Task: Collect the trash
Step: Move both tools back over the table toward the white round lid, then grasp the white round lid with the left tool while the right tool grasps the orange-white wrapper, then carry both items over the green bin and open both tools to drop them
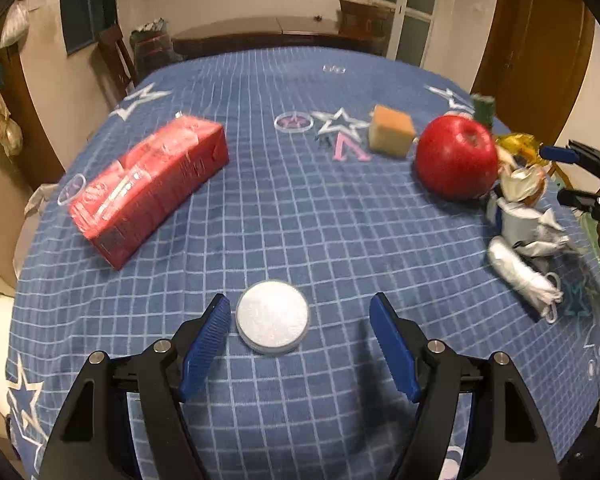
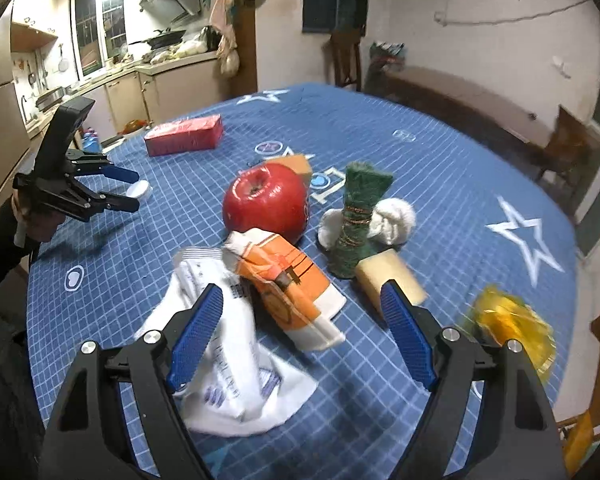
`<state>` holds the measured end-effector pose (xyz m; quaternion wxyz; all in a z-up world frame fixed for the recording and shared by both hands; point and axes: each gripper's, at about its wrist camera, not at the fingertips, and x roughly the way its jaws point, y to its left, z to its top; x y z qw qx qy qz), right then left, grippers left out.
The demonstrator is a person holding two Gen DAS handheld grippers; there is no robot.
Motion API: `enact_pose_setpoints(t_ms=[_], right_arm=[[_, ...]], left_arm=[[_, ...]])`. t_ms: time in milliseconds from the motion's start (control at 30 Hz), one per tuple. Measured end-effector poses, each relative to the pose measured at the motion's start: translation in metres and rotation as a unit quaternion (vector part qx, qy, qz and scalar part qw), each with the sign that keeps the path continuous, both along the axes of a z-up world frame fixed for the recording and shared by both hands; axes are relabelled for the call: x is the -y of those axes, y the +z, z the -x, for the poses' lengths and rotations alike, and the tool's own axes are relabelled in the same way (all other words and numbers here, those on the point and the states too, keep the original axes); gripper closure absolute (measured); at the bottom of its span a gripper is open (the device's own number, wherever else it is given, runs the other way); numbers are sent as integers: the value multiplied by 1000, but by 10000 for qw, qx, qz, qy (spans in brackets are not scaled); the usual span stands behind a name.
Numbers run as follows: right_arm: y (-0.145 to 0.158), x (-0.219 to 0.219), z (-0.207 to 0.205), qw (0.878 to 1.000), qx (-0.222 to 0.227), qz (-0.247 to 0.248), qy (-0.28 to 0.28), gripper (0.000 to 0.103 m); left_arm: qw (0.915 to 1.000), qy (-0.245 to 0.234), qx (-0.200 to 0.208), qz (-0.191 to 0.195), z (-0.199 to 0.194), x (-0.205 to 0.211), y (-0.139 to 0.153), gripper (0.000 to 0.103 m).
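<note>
Left claw (image 1: 300,316) is spread wide over the blue checked table (image 1: 300,208), nothing pinched, and a round white lid (image 1: 273,317) lies flat on the cloth between the two blue pads, close by the left pad, whether touching it I cannot tell, and clear of the right one. Out beyond it to the left sits a red carton (image 1: 150,184) lying on its side. Straight ahead, further up the cloth, there's a yellow sponge block (image 1: 392,131), and just beside it to the right a big red apple (image 1: 456,157).

Over to the right claw (image 2: 302,304): jaws apart here too, gripping nothing. Below it lies the trash: a crumpled white plastic bag (image 2: 228,360) running under the left pad, and an orange-and-white wrapper (image 2: 292,300) lying across the bag's top edge, right in the gap. The apple sits just behind that wrapper, touching or nearly so. To the apple's right stands a green scrubber bundle (image 2: 360,216) tied with cord, white knotted cloth (image 2: 396,216) poking out either side of it. A pale yellow block (image 2: 388,276) lies at the bundle's foot, partly behind the right pad. Further right, near the table's edge, is a crinkled yellow wrapper (image 2: 508,324), blurred.

Far left in this view, a sleeved hand (image 2: 32,220) holds the left claw above the cloth, the white lid just past its tips.
</note>
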<state>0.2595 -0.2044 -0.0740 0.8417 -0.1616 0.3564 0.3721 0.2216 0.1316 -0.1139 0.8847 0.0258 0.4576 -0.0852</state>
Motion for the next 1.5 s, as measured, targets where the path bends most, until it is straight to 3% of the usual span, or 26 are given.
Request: enact_pose_setpoints(t_ms=[100, 233, 333, 400, 533, 800, 900, 1000, 1233, 1500], right_arm=[[-9, 1, -10, 9997, -229, -70, 24, 41], [-17, -2, -9, 9984, -516, -178, 142, 68], [-22, -7, -1, 9987, -468, 68, 177, 89], [-23, -9, 5, 9993, -336, 135, 106, 95], [-11, -8, 18, 9999, -35, -108, -61, 97], [20, -4, 47, 9972, 570, -390, -299, 97], [38, 5, 57, 9937, 791, -614, -500, 97], [58, 19, 70, 9877, 987, -936, -769, 97], [95, 38, 114, 9703, 1411, -1494, -1278, 97], [112, 72, 153, 9478, 1639, -1640, -2191, 98]], left_arm=[[9999, 52, 8, -85, -11, 10, -8, 33], [9997, 145, 37, -173, -14, 7, -8, 39], [9996, 194, 87, -165, -13, 3, -6, 39], [9995, 188, 123, -216, -11, 5, -6, 41], [9992, 181, 292, -215, 1, 5, -5, 61], [9986, 131, 446, -270, 24, 15, -4, 62], [9971, 73, 673, -358, 37, 27, 14, 62], [9958, -4, 895, -202, 43, 39, 37, 62], [9892, -583, 1344, -31, 50, 109, 88, 62], [9798, -1413, 1418, 14, 53, 214, 108, 62]])
